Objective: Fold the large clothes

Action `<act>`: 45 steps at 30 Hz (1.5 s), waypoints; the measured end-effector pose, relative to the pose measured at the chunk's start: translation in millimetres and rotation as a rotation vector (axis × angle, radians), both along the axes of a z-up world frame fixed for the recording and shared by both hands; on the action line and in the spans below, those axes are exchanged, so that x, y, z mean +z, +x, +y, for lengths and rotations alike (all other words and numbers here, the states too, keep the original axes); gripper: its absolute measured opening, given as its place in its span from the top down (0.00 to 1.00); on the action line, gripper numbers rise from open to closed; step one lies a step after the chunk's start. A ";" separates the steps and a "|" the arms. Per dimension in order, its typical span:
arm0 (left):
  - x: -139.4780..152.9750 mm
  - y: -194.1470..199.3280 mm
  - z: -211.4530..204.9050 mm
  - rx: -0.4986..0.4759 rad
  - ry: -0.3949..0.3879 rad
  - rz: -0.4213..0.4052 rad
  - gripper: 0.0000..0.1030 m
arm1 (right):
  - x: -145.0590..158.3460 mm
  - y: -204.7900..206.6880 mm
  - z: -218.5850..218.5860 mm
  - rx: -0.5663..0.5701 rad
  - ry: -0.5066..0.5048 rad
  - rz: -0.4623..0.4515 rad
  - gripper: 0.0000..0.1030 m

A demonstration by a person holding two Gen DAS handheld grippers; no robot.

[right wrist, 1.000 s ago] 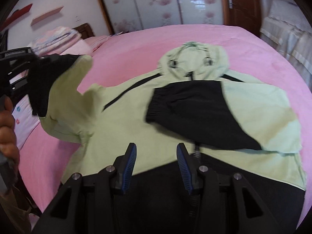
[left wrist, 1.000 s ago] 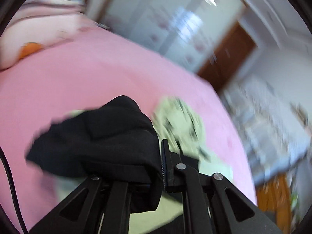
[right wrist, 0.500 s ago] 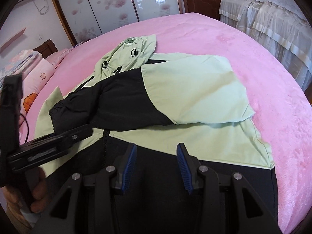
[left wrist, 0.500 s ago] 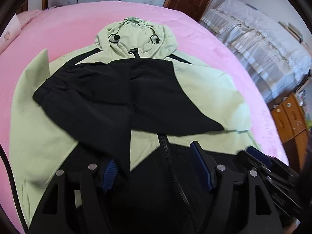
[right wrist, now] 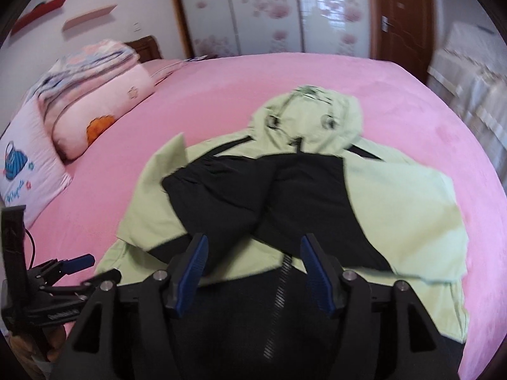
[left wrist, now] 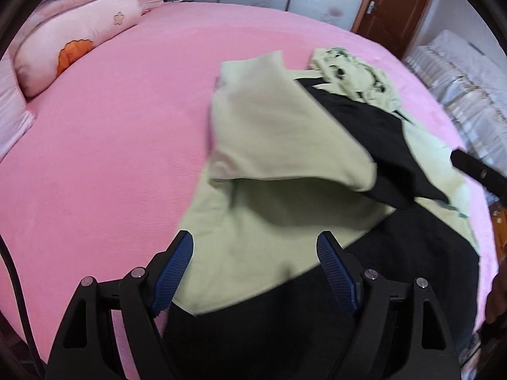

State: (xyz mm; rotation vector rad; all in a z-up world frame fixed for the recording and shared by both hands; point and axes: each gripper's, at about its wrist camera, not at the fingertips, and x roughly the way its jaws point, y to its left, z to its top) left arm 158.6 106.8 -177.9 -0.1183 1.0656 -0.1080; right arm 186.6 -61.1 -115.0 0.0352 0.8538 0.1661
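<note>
Matt cloth jacket (right wrist: 396,209), fuzzy pink bedspread (right wrist: 221,88)

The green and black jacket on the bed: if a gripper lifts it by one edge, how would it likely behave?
The jacket is probably floppy: its sleeves lie folded flat across the chest and the hood is crumpled. It looks thin, so likely light. It would drape and could unfold, and on the plush pink bedspread it may bunch rather than slide.

Pink bed (right wrist: 317,72) — floral wardrobe (right wrist: 269,9), brown door (right wrist: 401,15)
</note>
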 end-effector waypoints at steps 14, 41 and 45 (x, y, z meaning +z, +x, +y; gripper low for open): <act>-53.7 76.0 16.3 0.078 0.001 0.045 0.23 | -80.6 95.1 74.8 0.118 -0.245 0.209 0.39; 3.8 19.4 18.6 -0.018 0.008 0.112 0.51 | -53.7 25.6 -165.5 -0.301 0.031 0.203 0.36; 41.7 35.5 21.9 0.010 -0.001 0.008 0.36 | -60.1 67.3 -175.3 -0.278 0.045 0.188 0.35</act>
